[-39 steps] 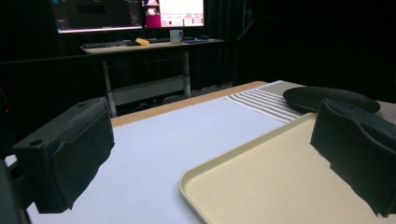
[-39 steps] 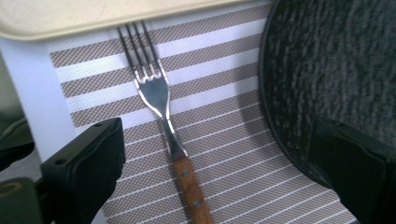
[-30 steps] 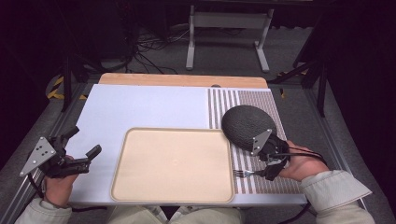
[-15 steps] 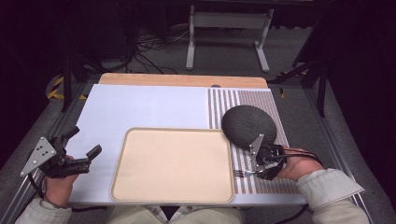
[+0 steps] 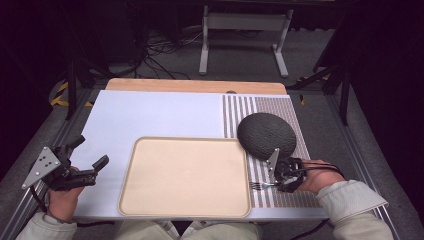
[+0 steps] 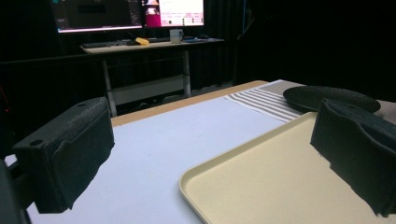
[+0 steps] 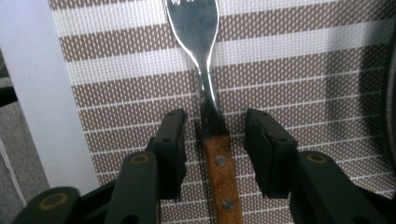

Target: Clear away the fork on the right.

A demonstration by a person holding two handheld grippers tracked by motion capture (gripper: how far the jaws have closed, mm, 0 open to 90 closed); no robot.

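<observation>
At the table's (image 5: 150,115) left edge, near the front corner, the left gripper (image 5: 85,160) is hovering with its jaws wide apart and holding nothing. One beige tray (image 5: 185,175) is lying along the front edge, empty. To its right, one striped placemat (image 5: 280,107) is covering the right end of the table, carrying one dark round plate (image 5: 265,135) and, nearer the front edge, one fork (image 7: 205,70). The right gripper (image 7: 214,140) is straddling the fork where the steel neck meets the wooden handle, jaws parted on either side and not yet pinching it. The fork is probably light and stiff, its polished steel likely slippery, so the riveted wooden handle looks the better place to grip. Lying flat on the woven mat, it is probably needing the jaws pressed low to catch its thin edges.
</observation>
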